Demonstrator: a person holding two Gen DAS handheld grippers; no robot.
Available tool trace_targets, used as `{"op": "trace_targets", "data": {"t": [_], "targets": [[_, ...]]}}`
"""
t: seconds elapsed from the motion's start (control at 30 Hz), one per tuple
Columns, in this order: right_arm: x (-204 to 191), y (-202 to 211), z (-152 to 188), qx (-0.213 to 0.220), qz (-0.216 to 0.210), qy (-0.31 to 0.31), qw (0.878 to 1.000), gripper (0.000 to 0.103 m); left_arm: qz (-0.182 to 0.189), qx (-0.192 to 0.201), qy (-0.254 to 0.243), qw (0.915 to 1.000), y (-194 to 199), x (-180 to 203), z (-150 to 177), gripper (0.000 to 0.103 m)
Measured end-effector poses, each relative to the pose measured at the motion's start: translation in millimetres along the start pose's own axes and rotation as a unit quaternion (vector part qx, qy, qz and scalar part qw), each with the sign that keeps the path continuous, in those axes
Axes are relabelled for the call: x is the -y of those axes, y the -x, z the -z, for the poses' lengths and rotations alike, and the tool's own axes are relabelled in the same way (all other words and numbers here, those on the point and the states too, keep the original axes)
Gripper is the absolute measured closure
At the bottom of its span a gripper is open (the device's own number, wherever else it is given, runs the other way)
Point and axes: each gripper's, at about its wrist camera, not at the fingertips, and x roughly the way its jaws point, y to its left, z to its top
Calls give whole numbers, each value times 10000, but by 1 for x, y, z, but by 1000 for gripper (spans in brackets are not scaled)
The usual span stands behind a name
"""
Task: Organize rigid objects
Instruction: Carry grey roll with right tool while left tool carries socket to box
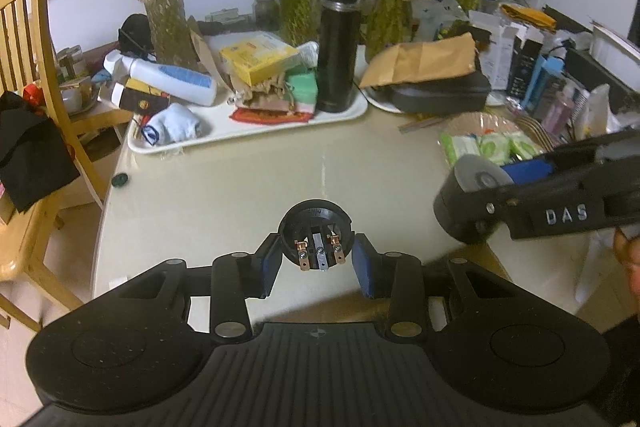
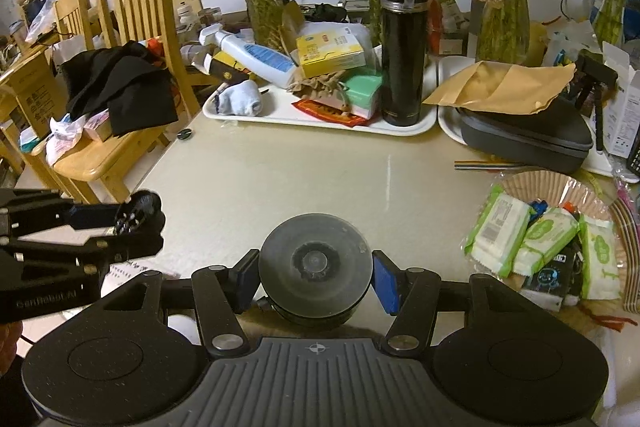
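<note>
My left gripper (image 1: 316,261) is shut on a small black round socket part (image 1: 316,227) with copper contacts facing the camera, held above the beige table (image 1: 248,187). At the right of the same view my right gripper (image 1: 472,211) holds a black round puck with a grey face (image 1: 478,179). In the right wrist view that puck (image 2: 314,263) sits between the blue pads (image 2: 386,283) of the right gripper (image 2: 316,281). The left gripper (image 2: 140,223) comes in from the left with the socket part (image 2: 140,211). A white tray (image 2: 320,125) and black flask (image 2: 404,47) stand behind.
The tray (image 1: 256,137) holds a flask (image 1: 340,43), a yellow box, a lotion bottle and a sock. A paper plate of wipe packs (image 2: 540,239) lies right, and a black case under a brown envelope (image 2: 520,135) behind it. A wooden chair (image 2: 120,27) with clothes stands left. Vases line the back.
</note>
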Motion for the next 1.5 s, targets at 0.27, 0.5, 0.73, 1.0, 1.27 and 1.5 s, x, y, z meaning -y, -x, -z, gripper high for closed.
{"op": "trace_targets", "data": {"t": [0.27, 0.5, 0.73, 1.0, 1.27, 1.5], "targets": [[-10, 12, 20, -19, -34, 40, 10000, 42, 130, -203, -15, 9997, 12, 9, 31, 65], [-18, 20, 41, -141, -38, 81, 9999, 42, 194, -438, 47, 9988, 19, 13, 51, 65], [-23, 21, 51, -223, -35, 132, 9997, 42, 217, -564, -19, 9982, 18, 19, 57, 65], [-22, 19, 51, -290, -6, 97, 9995, 42, 163, -685, -37, 9975, 16, 22, 62, 65], [-25, 14, 51, -414, 97, 219, 9989, 6, 54, -813, 61, 9967, 11, 21, 63, 50], [-17, 13, 50, -445, 305, 58, 9985, 0, -2, -774, 398, 9962, 15, 13, 63, 24]]}}
